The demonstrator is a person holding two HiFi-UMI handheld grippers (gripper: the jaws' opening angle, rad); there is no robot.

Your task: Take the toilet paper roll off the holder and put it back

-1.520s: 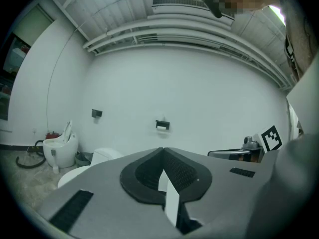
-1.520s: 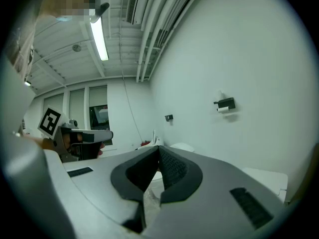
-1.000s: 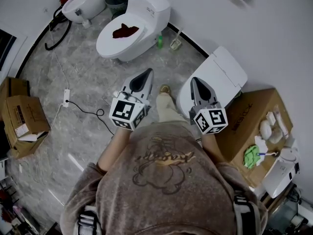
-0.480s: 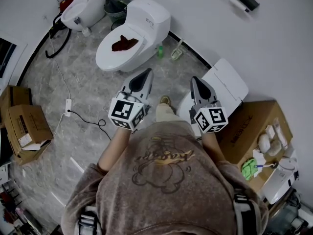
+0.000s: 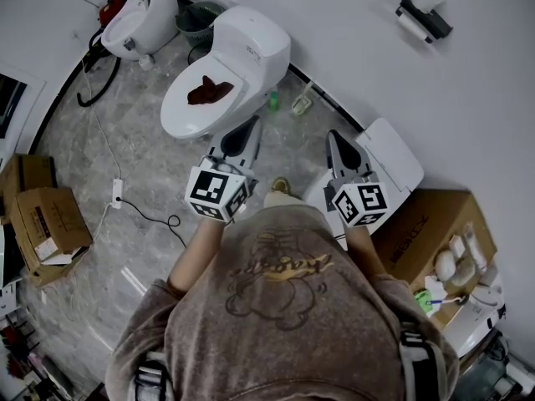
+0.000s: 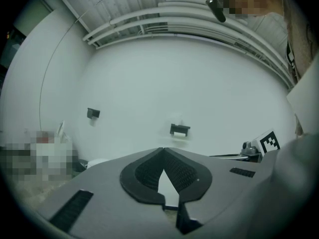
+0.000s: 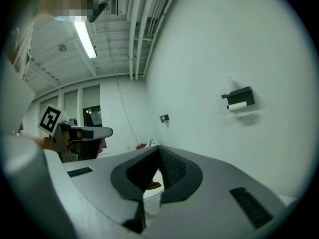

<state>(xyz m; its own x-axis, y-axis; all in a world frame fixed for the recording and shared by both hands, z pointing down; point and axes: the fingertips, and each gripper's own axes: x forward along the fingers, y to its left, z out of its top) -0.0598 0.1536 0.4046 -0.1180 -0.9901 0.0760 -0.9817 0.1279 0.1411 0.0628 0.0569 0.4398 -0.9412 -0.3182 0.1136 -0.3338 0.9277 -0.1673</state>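
Since the earlier frame the person had stepped nearer the wall, carrying both claws along; the left claw (image 5: pixel 252 124) and right claw (image 5: pixel 333 136) were both closed and empty, probably because nothing needed gripping yet; the toilet paper roll (image 7: pixel 238 105) sat on its wall holder (image 7: pixel 240 95), well ahead.

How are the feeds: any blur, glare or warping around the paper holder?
Head view: evenly lit and sharp, straight lines bowed by the wide lens, the paper holder small near the top edge. Left gripper view: fisheye, dark corners, holder slightly soft. Right gripper view: ceiling lamp bright, no glare on the holder, faint shadow below it.
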